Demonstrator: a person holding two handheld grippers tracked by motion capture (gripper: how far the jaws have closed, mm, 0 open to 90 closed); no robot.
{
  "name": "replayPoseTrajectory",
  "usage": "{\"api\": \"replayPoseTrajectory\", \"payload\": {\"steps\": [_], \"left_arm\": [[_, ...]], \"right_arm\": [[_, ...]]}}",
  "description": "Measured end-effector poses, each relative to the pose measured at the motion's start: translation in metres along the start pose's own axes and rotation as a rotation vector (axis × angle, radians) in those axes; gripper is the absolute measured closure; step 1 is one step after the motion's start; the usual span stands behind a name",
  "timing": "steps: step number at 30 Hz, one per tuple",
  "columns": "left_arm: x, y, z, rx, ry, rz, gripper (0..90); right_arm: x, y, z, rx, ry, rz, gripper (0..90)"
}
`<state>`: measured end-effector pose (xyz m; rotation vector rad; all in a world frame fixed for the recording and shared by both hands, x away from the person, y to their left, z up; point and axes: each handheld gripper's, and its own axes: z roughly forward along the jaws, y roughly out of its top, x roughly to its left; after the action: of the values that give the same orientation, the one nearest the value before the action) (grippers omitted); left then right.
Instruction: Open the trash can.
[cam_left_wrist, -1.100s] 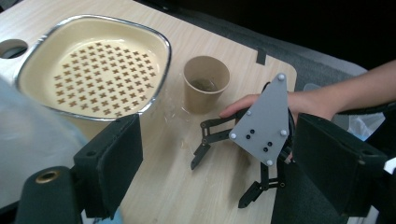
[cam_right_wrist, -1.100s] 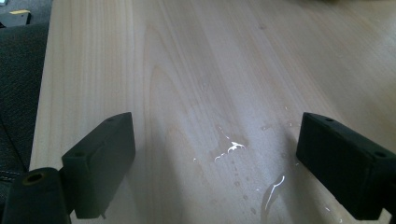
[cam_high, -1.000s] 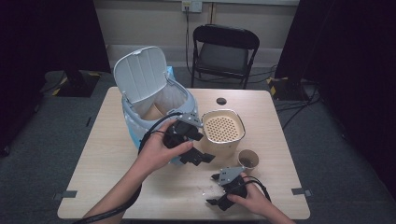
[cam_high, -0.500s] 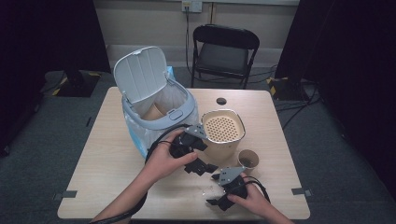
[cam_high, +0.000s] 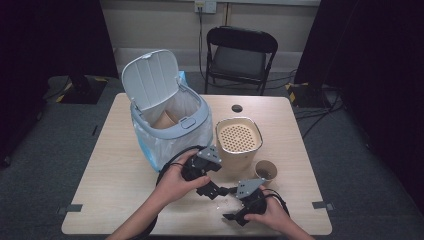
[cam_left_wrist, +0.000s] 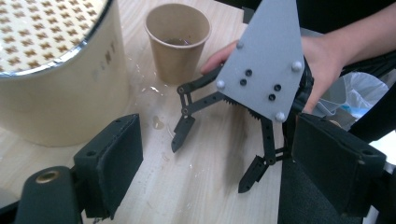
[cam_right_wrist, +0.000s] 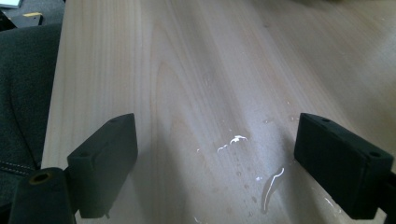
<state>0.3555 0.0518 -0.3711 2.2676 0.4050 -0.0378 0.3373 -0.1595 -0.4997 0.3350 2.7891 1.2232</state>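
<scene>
Wet table under both tongs; left gripper has sunk beside right gripper, both open and empty, right jaws just narrowing; cup unreached.

Each hand is carrying a black gripper with 2 thick, blocky jaws. The right gripper is showing thin black linkage fingers with toothed edges, and a grey 3-cornered plate is sitting on top, dotted with 4 pale studs and 4 dark holes. A black cable is looping from the left gripper. The forearms are showing bare.
</scene>
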Motion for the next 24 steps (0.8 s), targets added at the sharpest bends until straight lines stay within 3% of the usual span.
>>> {"api": "replayPoseTrajectory", "payload": {"steps": [8,12,24], "left_arm": [[0.000,-0.017,0.008,-0.005,-0.010,0.001,15.8],[-0.001,-0.028,0.012,0.012,-0.015,0.005,15.9],[-0.002,-0.048,0.028,0.033,-0.034,0.038,15.9]], "right_arm": [[0.002,-0.001,-0.007,0.028,0.015,-0.009,14.1],[0.002,0.000,-0.017,0.016,0.024,-0.022,14.2],[0.004,-0.013,-0.028,0.047,0.040,-0.006,14.3]]}}
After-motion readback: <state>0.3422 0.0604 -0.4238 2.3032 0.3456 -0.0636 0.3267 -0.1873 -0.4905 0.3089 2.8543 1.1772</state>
